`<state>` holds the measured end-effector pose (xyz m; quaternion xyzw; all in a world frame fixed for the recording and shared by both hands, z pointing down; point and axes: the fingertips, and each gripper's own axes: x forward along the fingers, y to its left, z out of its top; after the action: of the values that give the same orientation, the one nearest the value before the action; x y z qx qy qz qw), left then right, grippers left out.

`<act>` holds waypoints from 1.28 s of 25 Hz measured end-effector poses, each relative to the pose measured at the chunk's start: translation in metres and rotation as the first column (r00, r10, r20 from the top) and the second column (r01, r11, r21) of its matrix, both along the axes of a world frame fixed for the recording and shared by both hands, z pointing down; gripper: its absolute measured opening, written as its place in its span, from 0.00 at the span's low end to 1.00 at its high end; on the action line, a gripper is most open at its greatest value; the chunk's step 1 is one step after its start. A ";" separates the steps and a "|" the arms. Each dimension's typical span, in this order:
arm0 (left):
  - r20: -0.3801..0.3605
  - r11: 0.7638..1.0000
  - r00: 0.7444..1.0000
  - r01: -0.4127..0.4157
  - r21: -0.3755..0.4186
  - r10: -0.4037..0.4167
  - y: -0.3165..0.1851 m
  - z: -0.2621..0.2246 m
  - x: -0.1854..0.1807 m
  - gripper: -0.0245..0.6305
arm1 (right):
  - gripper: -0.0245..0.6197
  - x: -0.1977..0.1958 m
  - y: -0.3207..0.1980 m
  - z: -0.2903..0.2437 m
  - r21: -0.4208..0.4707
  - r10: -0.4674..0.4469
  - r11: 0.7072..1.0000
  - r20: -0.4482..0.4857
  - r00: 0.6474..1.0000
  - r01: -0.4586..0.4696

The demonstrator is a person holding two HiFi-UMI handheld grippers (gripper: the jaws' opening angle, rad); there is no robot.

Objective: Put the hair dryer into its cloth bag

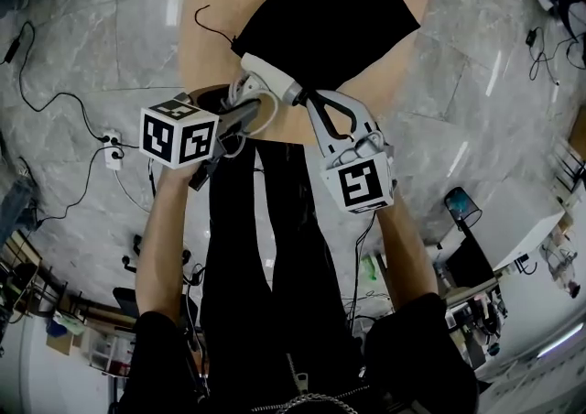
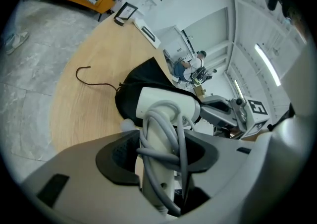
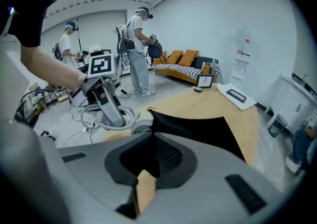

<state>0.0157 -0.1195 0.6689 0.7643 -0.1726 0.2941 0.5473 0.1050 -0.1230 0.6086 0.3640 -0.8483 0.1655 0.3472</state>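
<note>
Right now the white hair dryer [image 1: 267,76] is at the near corner of the black cloth bag [image 1: 330,9], its head against the bag's mouth. In the left gripper view the dark cloth shows behind and around the far end of the head, but how far the head is inside cannot be told. The dryer's handle points back toward the person, with the grey cord [image 2: 171,134] wound in loops around it. The left gripper [image 1: 247,114] has that handle, its fingers [image 2: 114,153] standing fairly wide and pressing on the handle and cord from both sides. Just to the right, the right gripper [image 1: 311,99] has its fingers [image 3: 168,158] nearly together, with a fold of the bag's black edge pinched between them beside the mouth. From there the bag spreads away across the light wooden counter [image 1: 206,55], lying flat and broad at its far end. A thin dark drawstring [image 1: 212,26] trails from the mouth and curls over the bare wood to the left. Around the counter lies a grey marbled floor [image 1: 82,55] with cables. In the right gripper view a sofa [image 3: 183,67] with orange cushions stands against the far wall.
</note>
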 end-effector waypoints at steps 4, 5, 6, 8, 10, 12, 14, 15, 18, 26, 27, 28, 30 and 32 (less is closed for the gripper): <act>0.014 0.999 1.000 0.014 0.029 -0.014 -0.004 0.001 0.005 0.39 | 0.08 -0.004 -0.001 -0.003 -0.001 -0.012 1.000 0.003 1.000 0.012; 0.017 0.999 1.000 0.019 0.034 -0.019 -0.004 0.002 0.007 0.39 | 0.08 -0.004 -0.001 -0.004 -0.002 -0.019 1.000 0.005 1.000 0.019; 0.021 0.999 1.000 0.022 0.039 -0.023 -0.003 0.002 0.010 0.39 | 0.08 -0.004 -0.001 -0.004 -0.004 -0.025 1.000 0.006 1.000 0.025; 0.033 0.998 0.999 0.023 0.057 -0.024 -0.002 0.002 0.015 0.39 | 0.08 -0.002 0.001 -0.005 -0.016 -0.040 0.999 -0.008 0.999 0.040; 0.055 0.996 0.998 0.015 0.083 -0.019 -0.002 0.002 0.019 0.39 | 0.08 0.000 0.003 -0.006 -0.034 -0.045 0.998 -0.020 0.999 0.044; 0.067 0.994 0.998 0.008 0.106 -0.015 -0.002 0.002 0.024 0.39 | 0.08 -0.001 0.004 -0.007 -0.036 -0.048 0.998 -0.011 0.999 0.048; 0.070 0.992 0.998 0.002 0.125 -0.010 -0.004 0.002 0.027 0.39 | 0.08 -0.004 0.003 -0.007 -0.029 -0.055 0.998 0.003 0.998 0.055; 0.072 0.991 0.997 -0.004 0.137 -0.006 -0.005 0.002 0.028 0.39 | 0.08 -0.005 0.003 -0.007 -0.026 -0.052 0.998 0.009 0.999 0.052; 0.087 0.982 0.996 -0.029 0.186 0.014 -0.011 0.000 0.032 0.39 | 0.08 -0.007 0.004 -0.009 -0.027 -0.047 0.998 0.031 0.998 0.048; 0.213 0.965 0.973 -0.138 0.225 0.090 -0.006 -0.013 0.028 0.39 | 0.08 0.005 -0.002 -0.008 -0.045 0.029 0.999 0.035 0.999 -0.027; 0.224 0.962 0.971 -0.142 0.235 0.089 -0.005 -0.016 0.026 0.39 | 0.08 0.005 -0.002 -0.008 -0.046 0.030 0.999 0.040 0.999 -0.028; 0.223 0.960 0.971 -0.139 0.244 0.084 -0.004 -0.017 0.025 0.39 | 0.08 0.005 -0.002 -0.009 -0.044 0.023 0.999 0.042 0.999 -0.022; 0.201 0.957 0.977 -0.126 0.261 0.074 -0.005 -0.018 0.025 0.39 | 0.08 0.005 -0.002 -0.012 -0.042 0.014 0.999 0.049 0.999 -0.012; 0.174 0.957 0.983 -0.110 0.267 0.064 -0.008 -0.016 0.026 0.39 | 0.08 0.003 -0.002 -0.013 -0.047 0.015 0.999 0.061 0.998 -0.012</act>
<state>0.0419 -0.1276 0.6527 0.8132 -0.2220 0.3528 0.4063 0.1078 -0.1255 0.5952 0.3563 -0.8519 0.1987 0.3283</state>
